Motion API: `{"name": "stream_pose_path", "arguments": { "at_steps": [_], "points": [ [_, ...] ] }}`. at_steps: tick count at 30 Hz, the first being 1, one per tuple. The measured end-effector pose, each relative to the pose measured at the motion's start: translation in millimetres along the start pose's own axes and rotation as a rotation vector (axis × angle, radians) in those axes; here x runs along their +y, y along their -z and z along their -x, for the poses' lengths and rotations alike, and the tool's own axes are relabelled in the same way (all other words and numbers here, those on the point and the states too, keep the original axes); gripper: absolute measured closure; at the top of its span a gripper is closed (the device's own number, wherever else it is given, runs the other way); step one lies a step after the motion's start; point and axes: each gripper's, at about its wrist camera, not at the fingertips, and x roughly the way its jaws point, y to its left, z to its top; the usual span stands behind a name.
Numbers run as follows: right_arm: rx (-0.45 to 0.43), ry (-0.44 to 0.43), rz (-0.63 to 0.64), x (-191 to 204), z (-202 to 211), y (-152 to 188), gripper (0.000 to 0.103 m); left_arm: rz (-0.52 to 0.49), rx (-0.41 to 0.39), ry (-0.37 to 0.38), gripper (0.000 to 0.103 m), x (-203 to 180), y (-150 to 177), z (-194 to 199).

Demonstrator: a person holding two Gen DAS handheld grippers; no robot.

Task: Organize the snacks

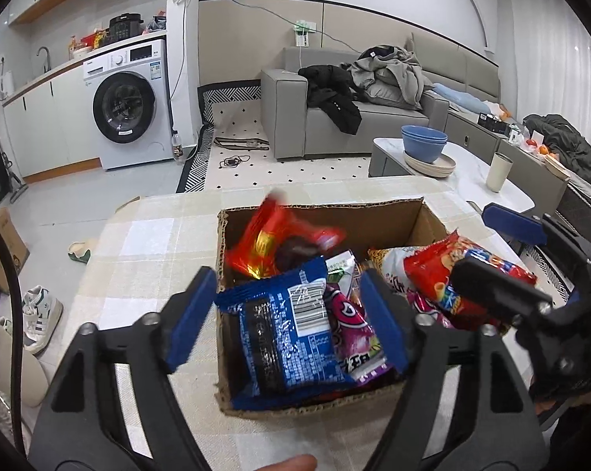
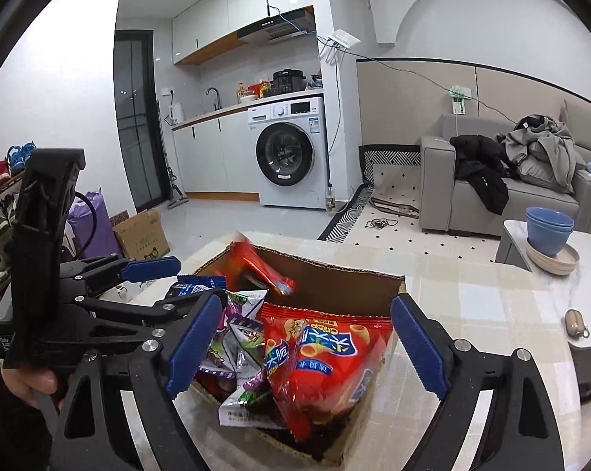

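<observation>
Crinkly blue packet [image 1: 283, 333] and red packet [image 2: 322, 357] lie between spread hand-held grippers, unpinched.

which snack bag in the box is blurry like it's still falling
The red-orange snack bag at the far end of the cardboard box. It is smeared and tilted above the rim, while the blue bag and the red crisp bag look sharp.
</observation>
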Motion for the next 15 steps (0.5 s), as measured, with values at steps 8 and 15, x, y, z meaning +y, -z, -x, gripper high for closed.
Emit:
{"name": "stream_pose_path", "arguments": {
  "at_steps": [8, 15],
  "points": [
    [-0.011, -0.003, -0.023, -7.6, 13.2, 2.5, 0.002, 0.002, -0.040, 0.018, 0.000, 2.9, 16.6, 33.7],
    [-0.017, -0.021, -0.029, 3.6, 23.9, 13.2, 0.001, 0.023, -0.069, 0.030, 0.001, 10.4, 29.8, 61.9]
  ]
}}
